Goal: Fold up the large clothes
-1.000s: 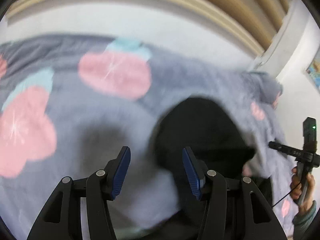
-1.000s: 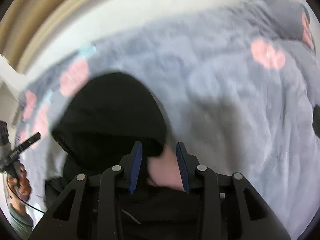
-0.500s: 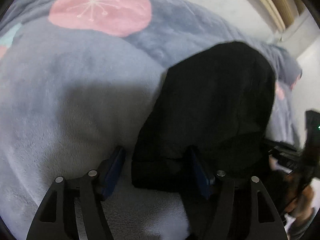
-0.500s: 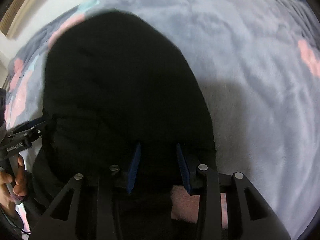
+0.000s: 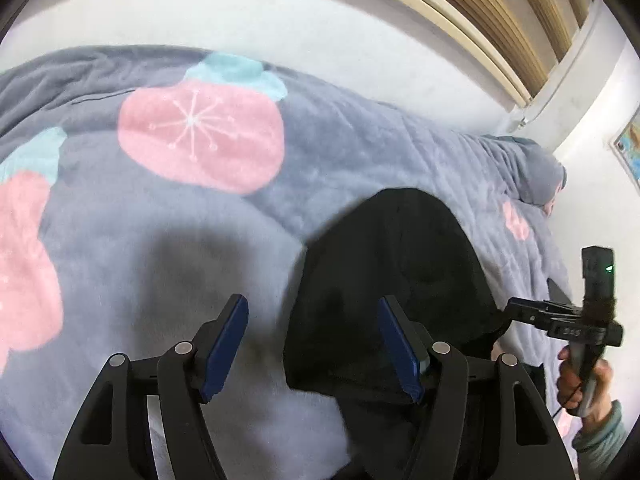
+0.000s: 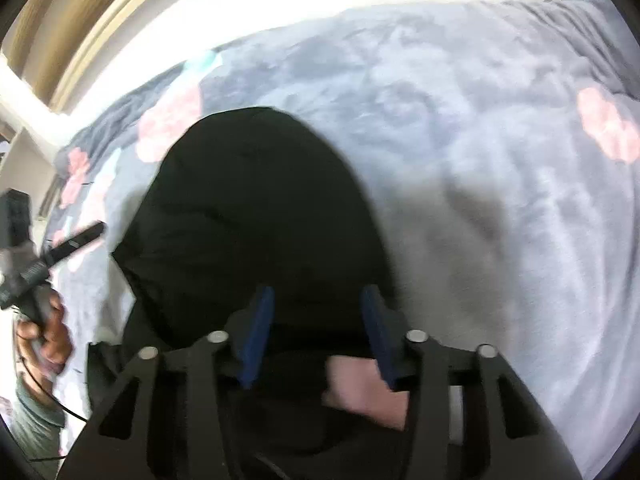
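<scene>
A black garment [image 5: 396,280] lies on a grey fleece blanket [image 5: 160,240] with pink fruit prints; its rounded hood end points away from me. My left gripper [image 5: 314,350] is open above the garment's left edge, its right finger over the black cloth and its left finger over the blanket. In the right wrist view the same garment [image 6: 248,216] fills the middle. My right gripper [image 6: 318,334] is open, both fingers over the near part of the garment. A pink patch [image 6: 360,392] shows beneath its right finger.
The blanket [image 6: 500,160] covers a bed that runs to a white wall and wooden slats [image 5: 480,8] behind. Each view shows the other hand-held gripper at its edge [image 5: 592,320] [image 6: 28,264]. A rumpled blanket mound [image 5: 532,172] sits at the far right.
Both grippers have lifted and pulled back from the garment after dipping close to it. Both sets of fingers stay apart; the right ones look wider than before.
</scene>
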`<state>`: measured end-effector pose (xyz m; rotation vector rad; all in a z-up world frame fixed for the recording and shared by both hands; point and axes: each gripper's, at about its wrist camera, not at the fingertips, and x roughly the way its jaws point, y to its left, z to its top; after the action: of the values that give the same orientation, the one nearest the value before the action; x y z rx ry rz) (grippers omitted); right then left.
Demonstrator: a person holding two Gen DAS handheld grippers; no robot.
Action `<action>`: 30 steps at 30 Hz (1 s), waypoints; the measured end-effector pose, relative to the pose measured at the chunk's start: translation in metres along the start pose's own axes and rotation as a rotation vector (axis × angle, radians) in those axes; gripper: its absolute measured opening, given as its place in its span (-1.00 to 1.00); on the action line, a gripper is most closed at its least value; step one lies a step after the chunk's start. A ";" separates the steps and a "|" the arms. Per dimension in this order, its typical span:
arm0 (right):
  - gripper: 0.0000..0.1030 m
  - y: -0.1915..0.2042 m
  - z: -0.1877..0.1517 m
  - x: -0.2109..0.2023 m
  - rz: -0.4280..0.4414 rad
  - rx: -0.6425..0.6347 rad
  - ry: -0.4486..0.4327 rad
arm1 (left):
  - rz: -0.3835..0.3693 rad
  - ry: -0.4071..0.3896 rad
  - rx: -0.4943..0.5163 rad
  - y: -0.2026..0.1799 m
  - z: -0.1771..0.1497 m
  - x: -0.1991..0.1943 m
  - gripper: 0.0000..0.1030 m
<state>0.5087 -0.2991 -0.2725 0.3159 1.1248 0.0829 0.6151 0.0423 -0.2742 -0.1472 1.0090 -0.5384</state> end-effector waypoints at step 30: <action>-0.04 0.014 0.058 0.089 0.148 -0.123 0.118 | -0.142 0.229 0.086 -0.027 0.020 0.105 -0.12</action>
<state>0.6000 -0.2775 -0.3231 0.2868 1.2069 0.3035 0.6661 -0.0355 -0.3341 -0.0815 1.2018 -0.7392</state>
